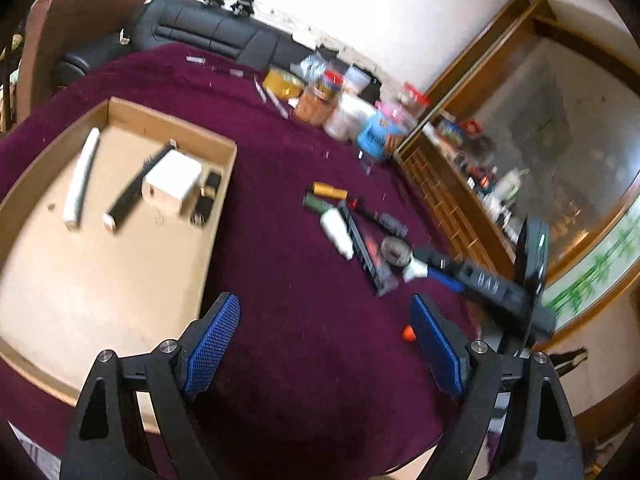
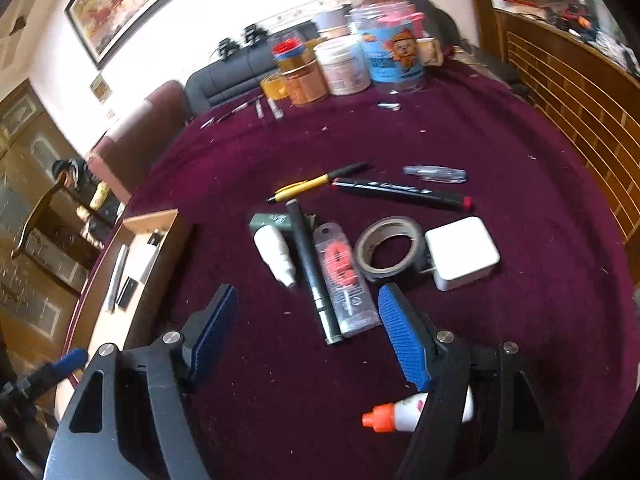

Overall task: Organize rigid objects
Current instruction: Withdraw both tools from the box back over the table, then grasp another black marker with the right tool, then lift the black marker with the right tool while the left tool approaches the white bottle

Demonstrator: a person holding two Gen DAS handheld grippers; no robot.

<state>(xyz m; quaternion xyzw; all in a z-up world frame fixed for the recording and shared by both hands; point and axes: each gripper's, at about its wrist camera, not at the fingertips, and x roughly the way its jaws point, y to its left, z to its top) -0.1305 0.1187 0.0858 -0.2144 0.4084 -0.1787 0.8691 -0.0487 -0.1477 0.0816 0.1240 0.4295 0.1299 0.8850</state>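
Maroon cloth [image 2: 500, 340] covers my table. Both my grippers, left [image 1: 326, 344] and right [image 2: 308, 336], stand spread with nothing between the pads. My right finger hides most of an orange-capped bottle [image 2: 384, 418]. Beyond lie a flashlight [image 2: 314, 276], a blurred clear packet [image 2: 344, 276], a tape roll [image 2: 388, 248] touching a white charger [image 2: 462, 252], then pens [image 2: 400, 190]. Left, a cardboard tray [image 1: 100, 248] holds sorted pieces. Jars [image 2: 360, 60] crowd the far edge.

Left hand-held gripper [image 1: 326, 344], matte black linkage arms, silver round screws at the pivots, blue cross-hatched pads [image 1: 212, 344], right hand-held gripper [image 2: 308, 332] same build, triangular cut-outs at 7 and 5 o'clock
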